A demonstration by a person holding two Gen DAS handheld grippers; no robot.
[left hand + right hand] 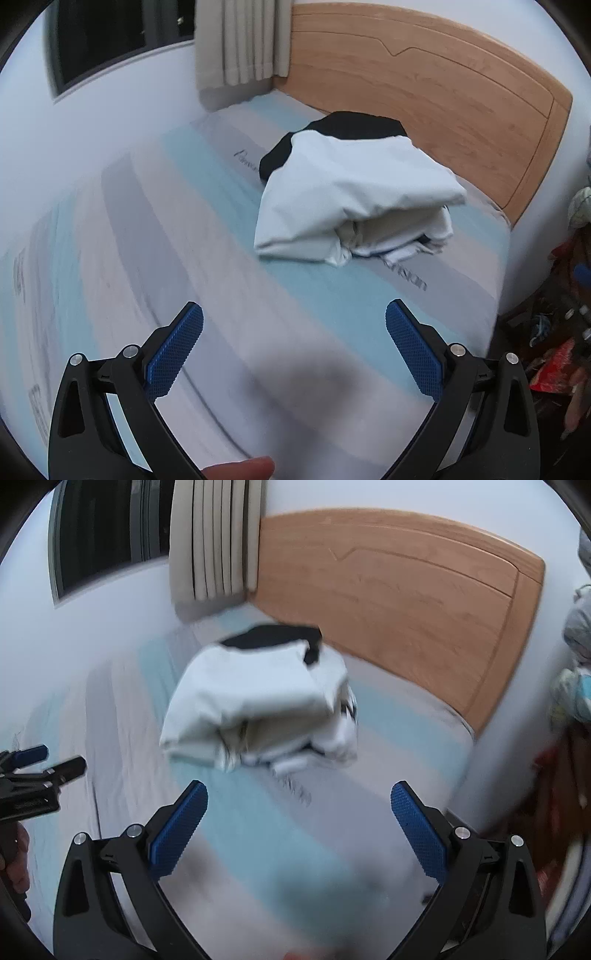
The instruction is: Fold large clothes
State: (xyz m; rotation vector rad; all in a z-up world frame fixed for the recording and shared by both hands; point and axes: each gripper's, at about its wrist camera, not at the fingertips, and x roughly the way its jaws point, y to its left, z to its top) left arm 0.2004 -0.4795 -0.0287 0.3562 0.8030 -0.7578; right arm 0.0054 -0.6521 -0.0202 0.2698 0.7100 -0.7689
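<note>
We see the right wrist view smeared by motion: the folded white garment (258, 705) loses its edges, and the print on the bed sheet (295, 794) is unreadable. The black garment (332, 125) lies mostly hidden under the white one. The left claw (55, 762) is cut off by the frame edge. Clutter (554, 350) at the right rim stays indistinct.

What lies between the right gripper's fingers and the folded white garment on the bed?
Only bare striped bedsheet, with some printed lettering on it. The right wrist view shows the right gripper open and empty, short of the folded white garment.
</note>
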